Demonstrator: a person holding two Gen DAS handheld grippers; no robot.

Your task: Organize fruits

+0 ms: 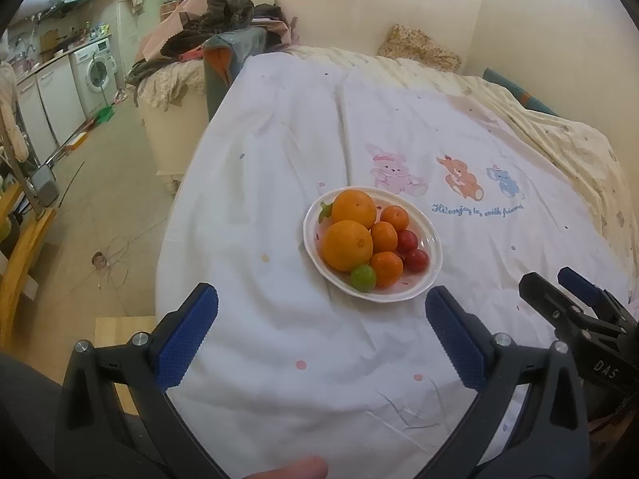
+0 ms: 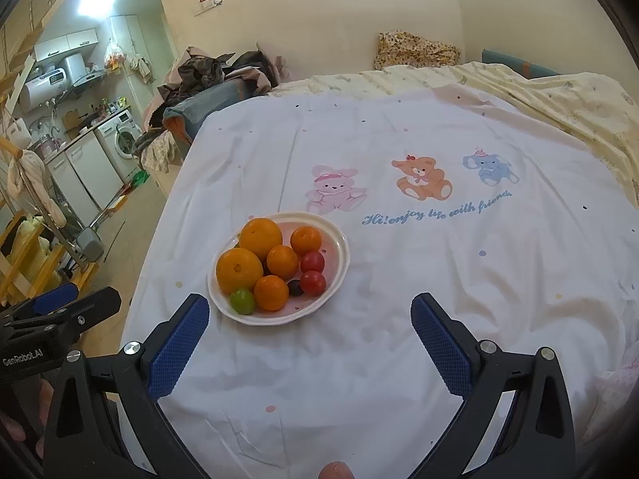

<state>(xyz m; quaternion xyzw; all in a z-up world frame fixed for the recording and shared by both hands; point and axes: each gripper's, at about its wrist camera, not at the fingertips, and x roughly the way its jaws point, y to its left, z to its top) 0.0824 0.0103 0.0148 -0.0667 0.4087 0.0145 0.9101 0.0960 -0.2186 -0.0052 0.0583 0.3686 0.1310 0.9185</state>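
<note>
A white oval plate [image 1: 433, 247] [image 2: 339, 239] sits on the white bed sheet. It holds two large oranges [image 1: 346, 245] [image 2: 239, 265], three small tangerines [image 1: 384, 235] [image 2: 282, 261], two red fruits [image 1: 416, 259] [image 2: 312, 282], a green fruit [image 1: 363, 277] [image 2: 242, 301] and a dark one [image 2: 295, 287]. A strawberry [image 1: 325, 211] lies at the plate's far left. My left gripper [image 1: 321, 307] is open and empty, just in front of the plate. My right gripper [image 2: 309, 315] is open and empty, with the plate ahead to the left. Each gripper shows at the edge of the other's view.
The sheet [image 1: 279, 183] with cartoon animals [image 2: 419, 177] covers the bed. A yellow quilt [image 2: 559, 95] and pillow [image 2: 415, 50] lie at the far right. A clothes pile [image 1: 211, 24] sits at the bed's far left. The bed's left edge drops to the floor [image 1: 100, 199].
</note>
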